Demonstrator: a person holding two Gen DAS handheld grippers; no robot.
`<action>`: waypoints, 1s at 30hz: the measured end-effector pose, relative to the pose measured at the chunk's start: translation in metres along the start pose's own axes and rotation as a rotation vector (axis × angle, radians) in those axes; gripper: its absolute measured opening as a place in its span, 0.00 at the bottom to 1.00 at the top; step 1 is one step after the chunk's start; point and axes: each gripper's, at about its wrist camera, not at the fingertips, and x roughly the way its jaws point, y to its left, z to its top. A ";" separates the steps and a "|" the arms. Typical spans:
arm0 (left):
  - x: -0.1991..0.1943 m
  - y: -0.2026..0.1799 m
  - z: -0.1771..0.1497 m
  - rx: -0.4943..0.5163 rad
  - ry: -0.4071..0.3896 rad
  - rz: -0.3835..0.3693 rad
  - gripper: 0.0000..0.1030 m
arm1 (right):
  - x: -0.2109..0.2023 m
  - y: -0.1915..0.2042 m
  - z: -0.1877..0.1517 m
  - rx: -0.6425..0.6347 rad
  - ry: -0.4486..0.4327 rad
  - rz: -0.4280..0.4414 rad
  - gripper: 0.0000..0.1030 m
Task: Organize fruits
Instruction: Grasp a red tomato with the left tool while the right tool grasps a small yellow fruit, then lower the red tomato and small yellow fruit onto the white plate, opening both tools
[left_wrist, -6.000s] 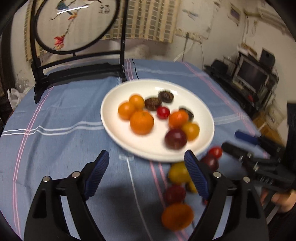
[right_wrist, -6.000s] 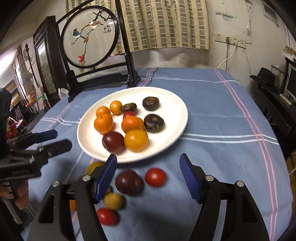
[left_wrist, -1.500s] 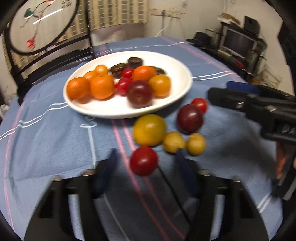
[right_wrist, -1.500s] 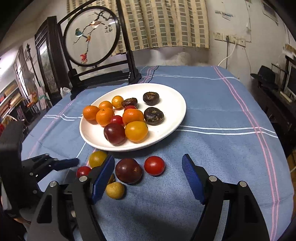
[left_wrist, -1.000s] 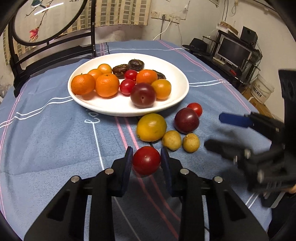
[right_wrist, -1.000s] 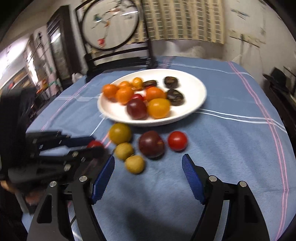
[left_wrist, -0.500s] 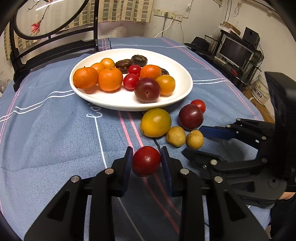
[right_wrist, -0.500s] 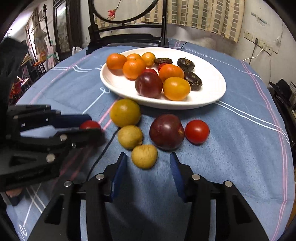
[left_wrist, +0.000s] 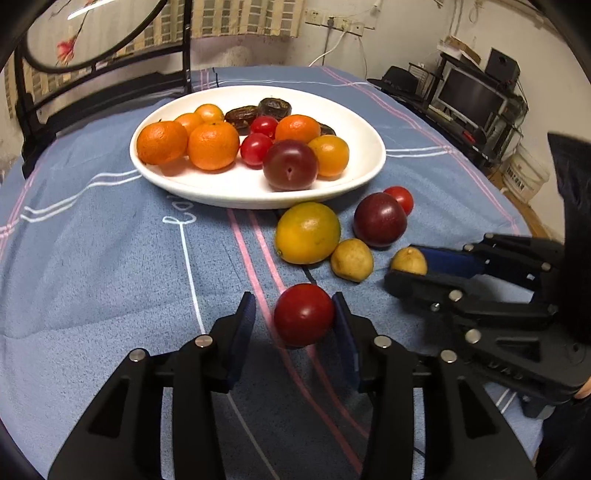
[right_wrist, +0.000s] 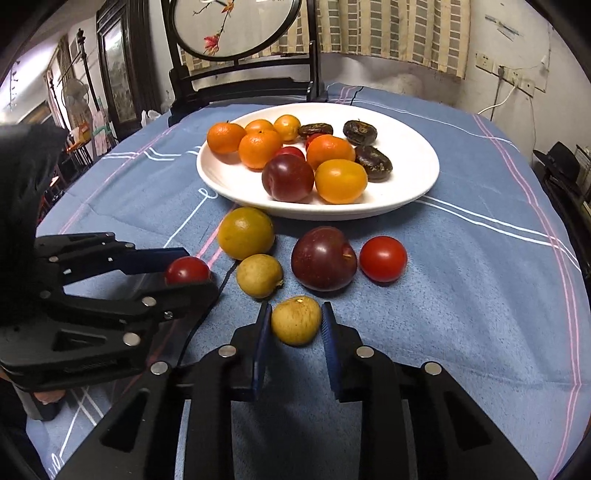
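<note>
My right gripper (right_wrist: 295, 332) jaws clamp a small yellow fruit (right_wrist: 296, 320) on the desk, near the plate (right_wrist: 413, 199); my left gripper (left_wrist: 293, 319) jaws are opening around a tomato (left_wrist: 303, 314). Both seem light, smooth, bruisable: hold them across the middle, gently.

**Our two black grippers, seen up close**

We carry a left gripper (left_wrist: 295, 317) and a right gripper (right_wrist: 295, 328) of one matte black build. Each has two angular fingers (left_wrist: 207, 354) with triangular cut-outs near the base and round silver screws (left_wrist: 202, 340) at the joints. The inner faces wear dark blue ribbed pads (right_wrist: 263, 347), thin and rectangular. Seen from the opposite camera, each gripper shows a long blue-faced upper finger (left_wrist: 448, 262) over a black lower one, joined by linkage bars with small silver bolts (right_wrist: 149, 301), and faint embossed lettering on the body that we cannot read. A boxy black housing (left_wrist: 574, 236) rises behind the right gripper
</note>
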 end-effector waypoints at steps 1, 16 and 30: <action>-0.001 -0.001 0.000 0.003 0.000 -0.016 0.29 | -0.003 -0.001 0.000 0.003 -0.009 0.000 0.26; -0.038 0.036 0.069 -0.101 -0.126 0.046 0.29 | -0.048 -0.010 0.082 -0.011 -0.205 -0.030 0.26; 0.015 0.063 0.122 -0.208 -0.096 0.084 0.29 | 0.042 -0.048 0.143 0.159 -0.118 -0.021 0.26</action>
